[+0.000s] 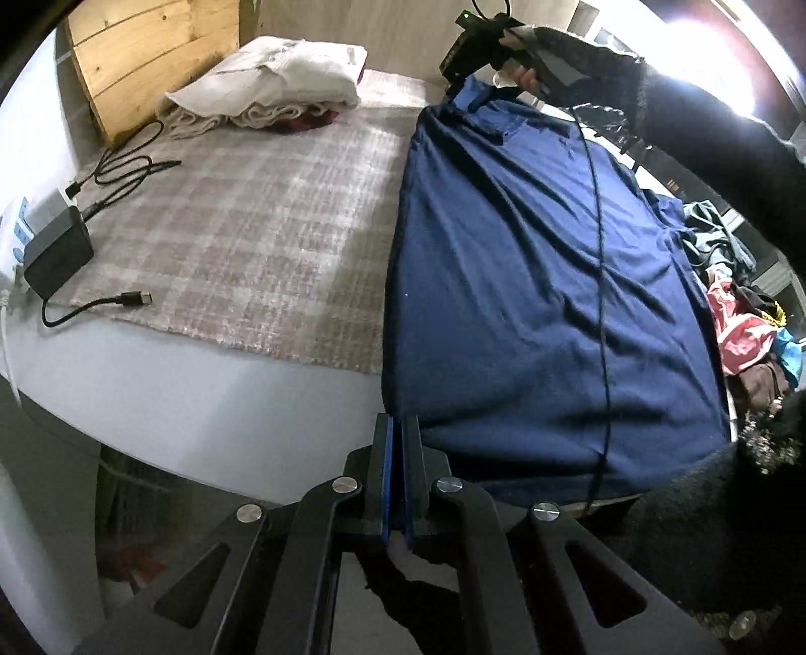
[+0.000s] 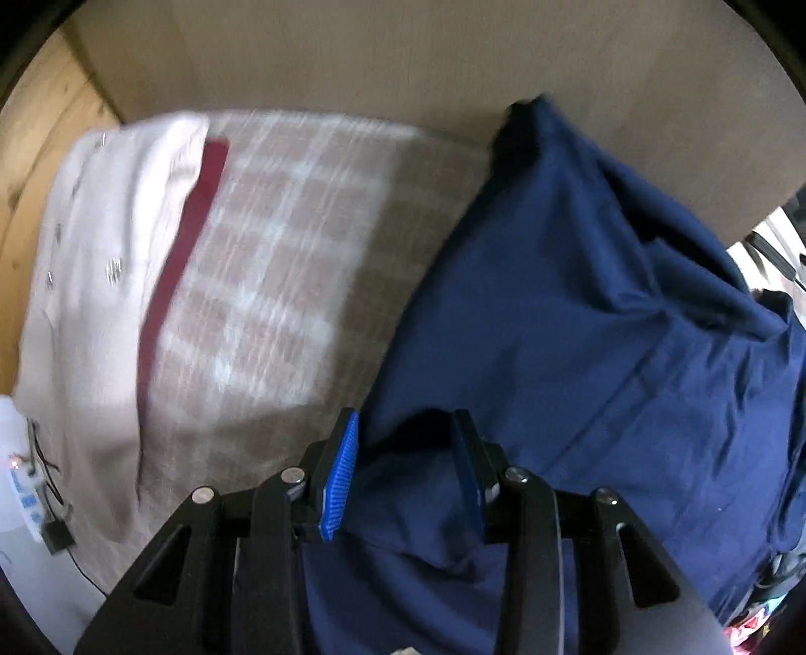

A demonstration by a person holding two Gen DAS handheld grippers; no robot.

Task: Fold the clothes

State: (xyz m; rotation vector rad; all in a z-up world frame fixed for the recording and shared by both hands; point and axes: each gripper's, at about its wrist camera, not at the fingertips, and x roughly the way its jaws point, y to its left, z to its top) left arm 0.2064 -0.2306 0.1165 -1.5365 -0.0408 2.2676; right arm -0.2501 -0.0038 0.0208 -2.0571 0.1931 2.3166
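Left gripper (image 1: 401, 428) (shut), shirt (image 1: 544, 282) hem hidden

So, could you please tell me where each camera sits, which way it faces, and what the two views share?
Left wrist view: sits on the left tool, whose jaws are shut, looking down along the table at the navy shirt; the right tool and a dark sleeve show.
Right wrist view: sits on the right tool, facing steeply down at the shirt's far end; jaws apart, with navy cloth between them.
Shared: the navy shirt, the checked cloth and the folded cream stack.
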